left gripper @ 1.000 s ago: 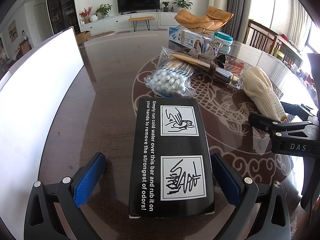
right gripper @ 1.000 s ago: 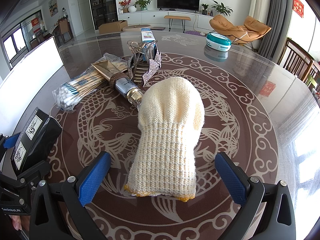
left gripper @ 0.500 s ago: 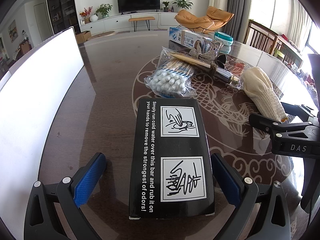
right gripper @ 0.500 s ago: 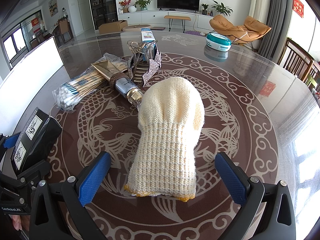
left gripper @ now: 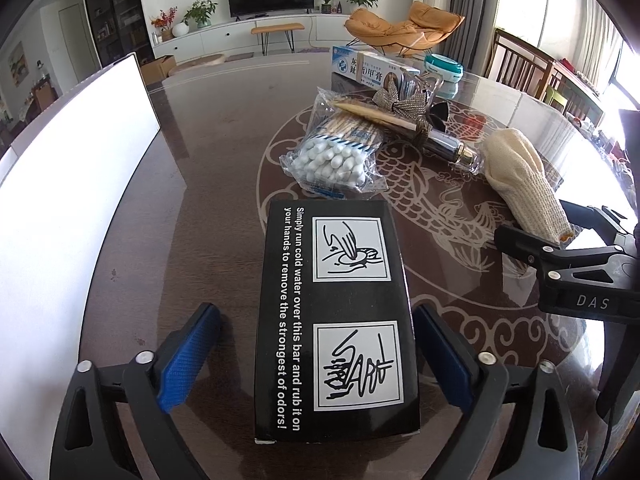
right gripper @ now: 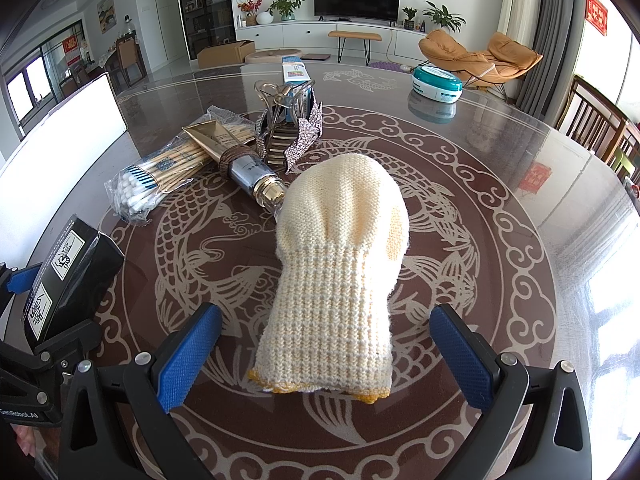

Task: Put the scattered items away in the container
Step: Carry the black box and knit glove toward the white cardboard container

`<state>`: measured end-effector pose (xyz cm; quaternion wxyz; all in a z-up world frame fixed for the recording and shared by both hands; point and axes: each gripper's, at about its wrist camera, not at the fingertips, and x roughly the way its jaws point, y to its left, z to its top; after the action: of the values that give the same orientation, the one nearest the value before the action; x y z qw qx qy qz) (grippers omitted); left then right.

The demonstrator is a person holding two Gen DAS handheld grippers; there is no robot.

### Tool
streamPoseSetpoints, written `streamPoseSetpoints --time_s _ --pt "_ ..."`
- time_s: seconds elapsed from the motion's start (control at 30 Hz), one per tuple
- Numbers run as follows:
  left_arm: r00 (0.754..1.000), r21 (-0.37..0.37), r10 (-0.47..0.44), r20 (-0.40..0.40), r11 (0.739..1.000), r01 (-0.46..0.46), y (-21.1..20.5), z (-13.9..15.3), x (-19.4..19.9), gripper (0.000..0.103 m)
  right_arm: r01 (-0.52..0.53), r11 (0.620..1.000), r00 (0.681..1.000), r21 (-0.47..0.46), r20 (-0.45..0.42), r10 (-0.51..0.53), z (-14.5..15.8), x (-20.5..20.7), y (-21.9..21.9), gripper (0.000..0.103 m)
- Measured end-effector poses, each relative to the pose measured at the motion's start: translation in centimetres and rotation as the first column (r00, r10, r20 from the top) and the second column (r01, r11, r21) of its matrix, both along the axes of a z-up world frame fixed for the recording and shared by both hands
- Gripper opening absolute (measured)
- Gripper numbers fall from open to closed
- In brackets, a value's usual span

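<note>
Left tongs closing around black box, pads not yet touching

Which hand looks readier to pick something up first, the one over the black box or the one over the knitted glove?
Left, probably. The left gripper has just been closing around the black box, one pad nearly touching. The right gripper stands wide of the knitted glove.

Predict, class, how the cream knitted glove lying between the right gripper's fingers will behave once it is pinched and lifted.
The knitted glove looks soft and flat, so it will probably sag on both sides of the right gripper. Its ribbed cuff should squash easily, so the open jaws may need to close far. It looks light, and the coarse knit should hardly slip on the pads.
</note>
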<state>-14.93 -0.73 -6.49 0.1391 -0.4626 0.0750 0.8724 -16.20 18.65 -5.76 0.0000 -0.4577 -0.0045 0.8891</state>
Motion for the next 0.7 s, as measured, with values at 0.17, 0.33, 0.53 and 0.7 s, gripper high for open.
streamPoseSetpoints --time_s 0.17,0.33,0.53,0.7 --pt "1.0 0.018 -0.017 -0.022 1.0 0.018 -0.2 0.3 1.1 0.058 0.0 1.0 1.0 0.0 0.0 0.0 0.0 0.0 0.0 0.103" --pt "0.999 0.014 -0.015 -0.042 1.0 0.015 -0.4 0.2 3.5 0.058 0.0 1.0 1.0 0.0 0.0 0.0 0.0 0.0 0.0 0.103" --pt "0.997 0.02 -0.011 -0.07 1.0 0.012 -0.3 0.0 5.1 0.058 -0.11 0.994 0.994 -0.005 0.024 0.11 0.0 -0.3 0.8 0.103" --pt "0.998 0.02 -0.01 -0.07 1.0 0.012 -0.3 0.0 5.1 0.059 -0.138 0.99 0.99 -0.001 0.037 0.138 -0.1 -1.6 1.3 0.103"
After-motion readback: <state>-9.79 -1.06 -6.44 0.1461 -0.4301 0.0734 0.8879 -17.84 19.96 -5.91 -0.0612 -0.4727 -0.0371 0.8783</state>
